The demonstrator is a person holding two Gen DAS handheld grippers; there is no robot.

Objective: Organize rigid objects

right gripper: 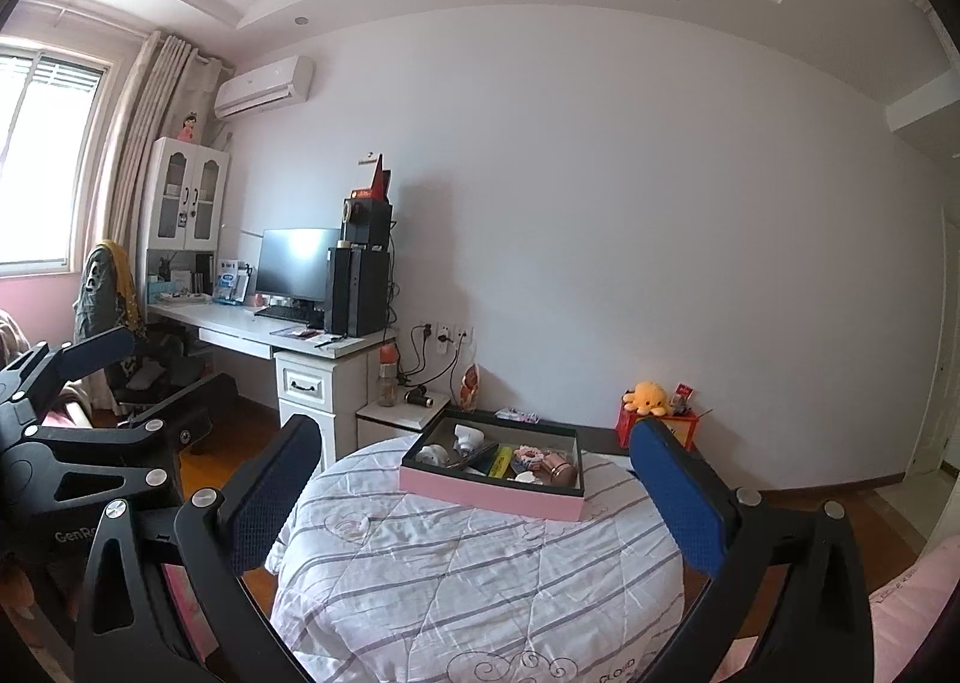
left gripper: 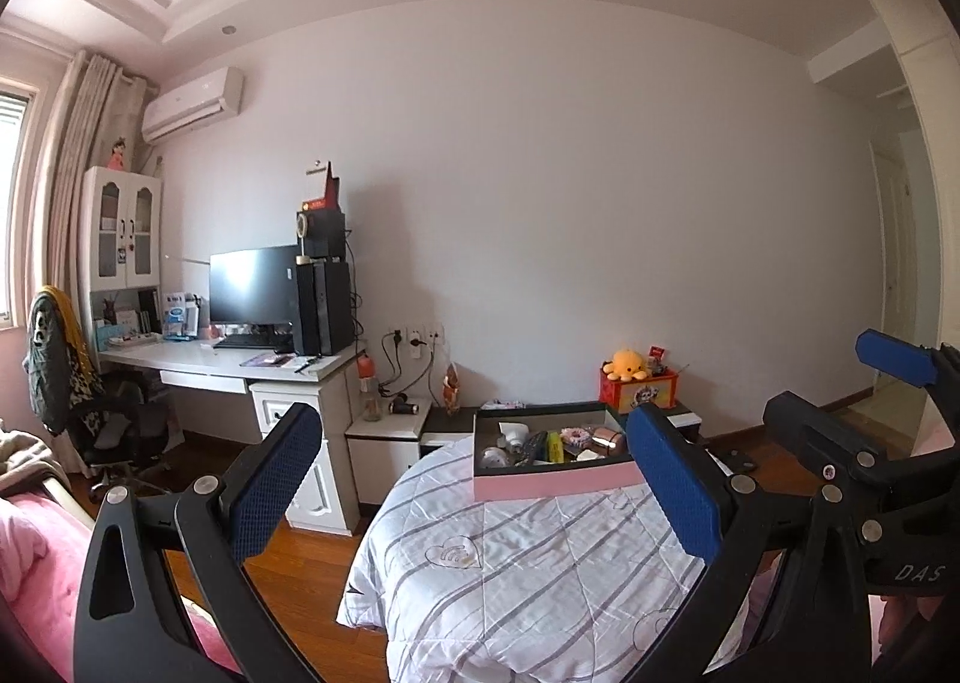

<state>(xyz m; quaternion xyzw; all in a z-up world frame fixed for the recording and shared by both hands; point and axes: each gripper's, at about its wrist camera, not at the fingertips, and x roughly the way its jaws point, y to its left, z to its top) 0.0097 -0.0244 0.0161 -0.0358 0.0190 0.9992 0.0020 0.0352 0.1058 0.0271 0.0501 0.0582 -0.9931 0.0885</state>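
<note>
A pink tray [left gripper: 555, 484] [right gripper: 489, 494] with a dark inside stands on the far part of a round table under a white striped quilt [left gripper: 540, 563] [right gripper: 468, 581]. Several small things lie in it: a white bulb-like piece [right gripper: 467, 436], a yellow-green packet [right gripper: 503, 461], a copper-coloured cylinder [right gripper: 561, 470]. My left gripper [left gripper: 474, 479] is open and empty, held above the near side of the table. My right gripper [right gripper: 474, 497] is open and empty too, also short of the tray. Each gripper shows at the edge of the other's view.
A white desk [left gripper: 240, 365] with monitor and black computer tower stands at the left wall, with a draped office chair [left gripper: 66, 365]. A low nightstand [left gripper: 390, 431] is behind the table. A red box with a yellow plush octopus [left gripper: 627, 365] stands at the back right. Pink bedding [left gripper: 30, 563] lies at left.
</note>
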